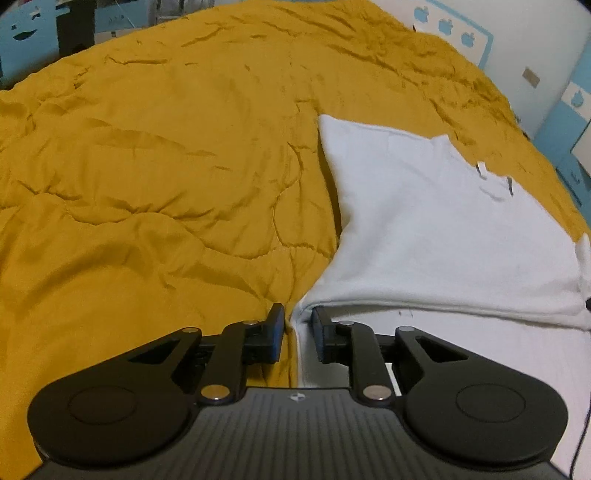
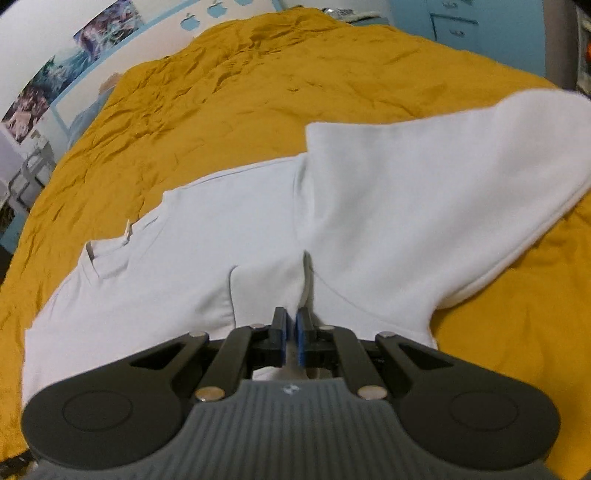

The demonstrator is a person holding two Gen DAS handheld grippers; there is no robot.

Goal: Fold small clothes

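Note:
A white garment (image 1: 424, 221) lies spread on a mustard-yellow quilt (image 1: 166, 166). In the left wrist view its folded lower left corner runs between the fingers of my left gripper (image 1: 298, 325). The narrow gap there is filled with white cloth and a pinch of quilt, and the pads press on it. In the right wrist view my right gripper (image 2: 291, 325) is shut on a ridge of the white garment (image 2: 184, 258), whose creases run up from the fingertips. To the right a broad white flap (image 2: 443, 184) lies folded over, blurred at its far end.
The yellow quilt (image 2: 258, 92) covers the whole bed. Past it are a white wall with blue apple stickers (image 1: 447, 26), blue furniture (image 1: 569, 122) at the right, posters (image 2: 92, 33) and a blue cabinet (image 2: 480, 26).

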